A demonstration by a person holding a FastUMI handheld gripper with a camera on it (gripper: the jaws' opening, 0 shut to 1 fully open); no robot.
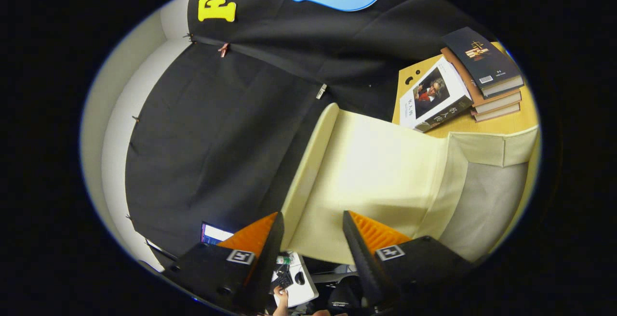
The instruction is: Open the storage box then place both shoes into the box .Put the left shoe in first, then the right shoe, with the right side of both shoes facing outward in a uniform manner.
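Even, fairly bright indoor light; strongest glare on the raised cream lid [381,162] of the storage box [487,195], its middle blown out nearly white, while the grey inside of the box sits in softer shade. Fisheye bend is heavy: the black cloth wall [217,138] and the pale wall seam curve hard, and the whole scene sits tilted. Focus holds on the stacked books [482,75] at the counter's [487,123] far corner; the gripper [312,222], jaws apart with the lid's edge between them, looms dark, slightly soft and enlarged up close.
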